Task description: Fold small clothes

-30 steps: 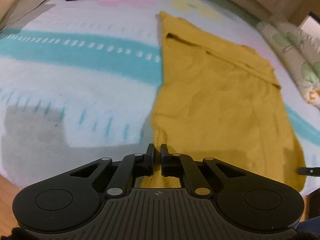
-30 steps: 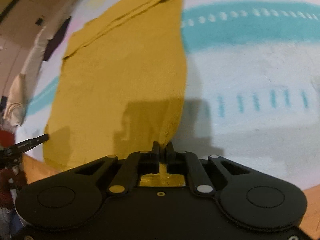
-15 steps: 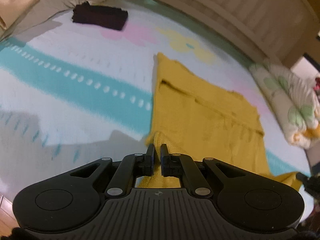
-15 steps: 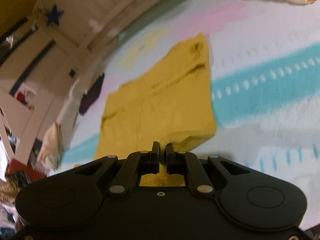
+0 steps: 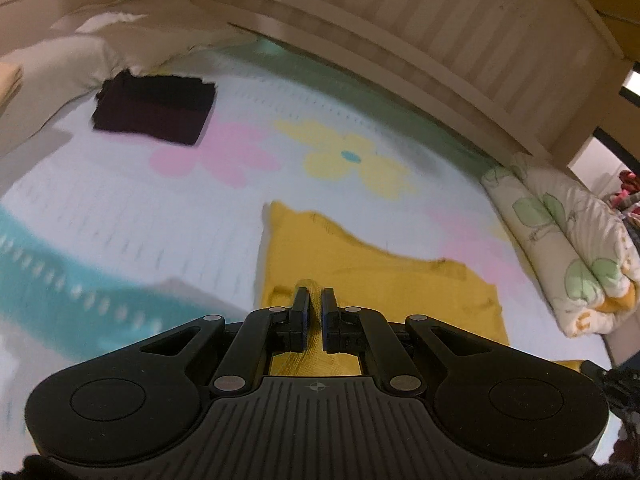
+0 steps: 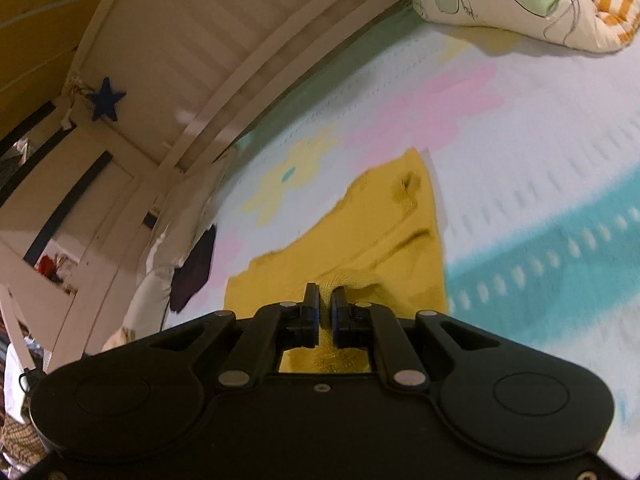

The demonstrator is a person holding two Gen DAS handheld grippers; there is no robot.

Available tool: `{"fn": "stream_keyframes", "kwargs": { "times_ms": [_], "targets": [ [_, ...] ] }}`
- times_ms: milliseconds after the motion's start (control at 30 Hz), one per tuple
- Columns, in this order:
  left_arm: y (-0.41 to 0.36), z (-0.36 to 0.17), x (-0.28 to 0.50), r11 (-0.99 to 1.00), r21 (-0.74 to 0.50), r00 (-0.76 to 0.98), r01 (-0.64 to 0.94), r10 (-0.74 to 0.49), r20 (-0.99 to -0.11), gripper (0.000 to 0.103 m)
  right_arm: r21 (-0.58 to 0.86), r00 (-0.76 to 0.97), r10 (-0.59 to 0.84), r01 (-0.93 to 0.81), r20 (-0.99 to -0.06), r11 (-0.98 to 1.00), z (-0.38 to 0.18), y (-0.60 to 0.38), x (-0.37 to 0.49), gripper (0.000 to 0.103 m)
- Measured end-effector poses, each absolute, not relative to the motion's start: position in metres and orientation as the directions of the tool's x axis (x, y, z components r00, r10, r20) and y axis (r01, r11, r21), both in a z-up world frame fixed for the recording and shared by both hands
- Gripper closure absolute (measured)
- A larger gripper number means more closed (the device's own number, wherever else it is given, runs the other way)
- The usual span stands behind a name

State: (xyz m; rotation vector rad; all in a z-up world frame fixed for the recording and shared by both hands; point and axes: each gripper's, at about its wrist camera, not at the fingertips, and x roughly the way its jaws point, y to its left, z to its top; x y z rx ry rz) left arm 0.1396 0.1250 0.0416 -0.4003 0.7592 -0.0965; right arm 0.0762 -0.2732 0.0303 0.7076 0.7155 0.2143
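A mustard-yellow knit garment (image 5: 372, 276) lies on the bed, its far part flat and its near edge lifted. My left gripper (image 5: 316, 294) is shut on the garment's near left corner, with cloth pinched between the fingers. In the right wrist view the same garment (image 6: 360, 232) shows, and my right gripper (image 6: 326, 292) is shut on its near right corner, a bunched fold rising just past the fingertips. Both held corners hang over the flat far part.
The bed sheet (image 5: 120, 208) is white with a teal band and pink and yellow flowers. A folded dark garment (image 5: 154, 110) lies far left. A rolled floral quilt (image 5: 568, 248) lies at the right. A slatted headboard (image 5: 400, 40) runs behind.
Both grippers have lifted the garment's near edge and carried it forward over the far part. The visible flat cloth has grown much shorter, and both views tilted up toward the headboard.
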Motion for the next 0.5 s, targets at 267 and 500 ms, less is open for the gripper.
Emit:
{"fn": "stream_keyframes", "kwargs": {
  "times_ms": [267, 500],
  "targets": [
    [0.129, 0.019, 0.210, 0.921, -0.374, 0.705, -0.109, -0.194, -0.682, 0.098, 0.661, 0.765, 0.373, 0.091, -0.525, 0.745, 0.024, -0.281, 0.151, 0.089],
    [0.122, -0.012, 0.259, 0.924, -0.360, 0.678, -0.126, -0.184, -0.712, 0.098, 0.643, 0.758, 0.334, 0.143, -0.559, 0.752, -0.010, -0.285, 0.200, 0.089]
  ]
}}
